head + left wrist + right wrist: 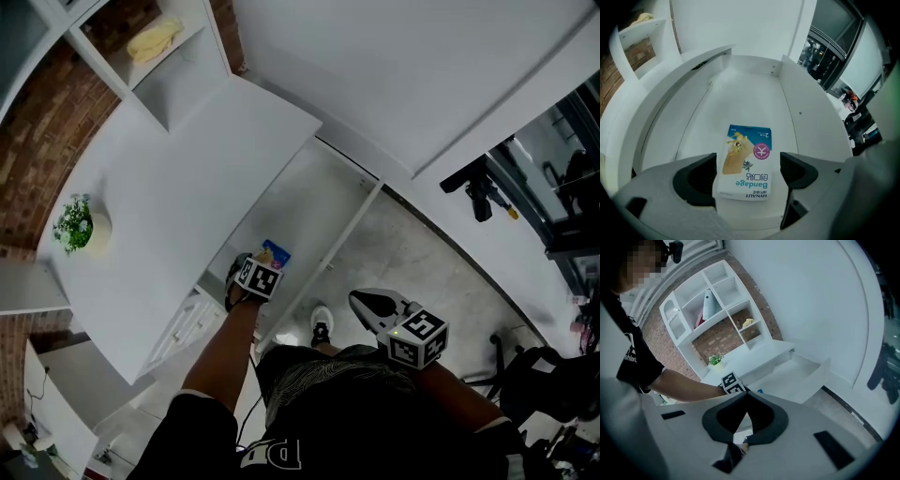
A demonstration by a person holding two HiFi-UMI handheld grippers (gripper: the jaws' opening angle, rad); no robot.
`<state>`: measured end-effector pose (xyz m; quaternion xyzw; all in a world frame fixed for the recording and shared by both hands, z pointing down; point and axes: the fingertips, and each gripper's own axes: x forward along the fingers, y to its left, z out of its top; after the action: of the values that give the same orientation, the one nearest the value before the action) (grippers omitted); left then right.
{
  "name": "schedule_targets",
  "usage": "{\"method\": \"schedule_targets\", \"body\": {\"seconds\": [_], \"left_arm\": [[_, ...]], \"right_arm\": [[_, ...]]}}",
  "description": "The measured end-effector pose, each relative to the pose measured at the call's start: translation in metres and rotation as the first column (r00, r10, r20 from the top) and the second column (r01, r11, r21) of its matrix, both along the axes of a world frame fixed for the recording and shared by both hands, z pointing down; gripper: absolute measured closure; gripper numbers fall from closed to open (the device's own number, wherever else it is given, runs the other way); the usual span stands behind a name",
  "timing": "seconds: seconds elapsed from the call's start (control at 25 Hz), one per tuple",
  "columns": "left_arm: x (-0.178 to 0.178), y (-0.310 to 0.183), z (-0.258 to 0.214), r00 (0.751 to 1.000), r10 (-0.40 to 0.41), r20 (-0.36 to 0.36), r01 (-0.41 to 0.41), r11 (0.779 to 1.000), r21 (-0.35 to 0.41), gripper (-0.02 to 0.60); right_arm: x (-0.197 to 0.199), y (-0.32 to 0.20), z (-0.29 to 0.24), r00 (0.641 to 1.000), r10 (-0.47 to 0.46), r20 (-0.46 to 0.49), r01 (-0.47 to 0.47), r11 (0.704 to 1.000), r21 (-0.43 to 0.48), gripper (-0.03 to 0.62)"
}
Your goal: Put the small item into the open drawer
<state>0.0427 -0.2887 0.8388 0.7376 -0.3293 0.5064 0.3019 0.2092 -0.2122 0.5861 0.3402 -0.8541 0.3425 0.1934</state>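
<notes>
left gripper (748,168) released, 2 jaws apart | bandage box (749,145) lower centre, flat in drawer (754,93) | right gripper (749,411) clenched, empty

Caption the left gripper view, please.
Left gripper, jaws apart, over a blue-and-white bandage box in the open white drawer.

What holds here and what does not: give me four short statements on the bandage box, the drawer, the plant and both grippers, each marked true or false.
1. The white and blue bandage box lies inside the open white drawer. True.
2. The left gripper is clamped shut on the box. False: its jaws stand apart, with a gap showing beside the box.
3. The right gripper is shut with nothing between its jaws. True.
4. The small green potted plant stands in the drawer. False: it stands on the white cabinet top.
</notes>
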Motion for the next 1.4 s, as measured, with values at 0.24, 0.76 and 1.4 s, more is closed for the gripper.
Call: {"method": "schedule_targets", "body": {"seconds": [0.24,0.76,1.4], "left_arm": [[-0.002,0.004,-0.035,0.998,-0.046,-0.034,0.047,0.998,0.039,0.178],[0.0,0.025,-0.167,0.952,-0.181,-0.246,0.232,0.952,0.198,0.466],[-0.002,0.101,-0.29,0.883,-0.174,-0.435,0.337,0.881,0.332,0.565]], "right_arm": [[-0.007,0.0,-0.019,0.999,-0.017,0.044,0.014,0.998,0.058,0.589],[-0.028,0.006,-0.056,0.988,-0.082,0.128,0.061,0.985,0.161,0.589],[-0.056,0.034,-0.081,0.971,-0.179,0.16,0.136,0.96,0.246,0.589]]}}
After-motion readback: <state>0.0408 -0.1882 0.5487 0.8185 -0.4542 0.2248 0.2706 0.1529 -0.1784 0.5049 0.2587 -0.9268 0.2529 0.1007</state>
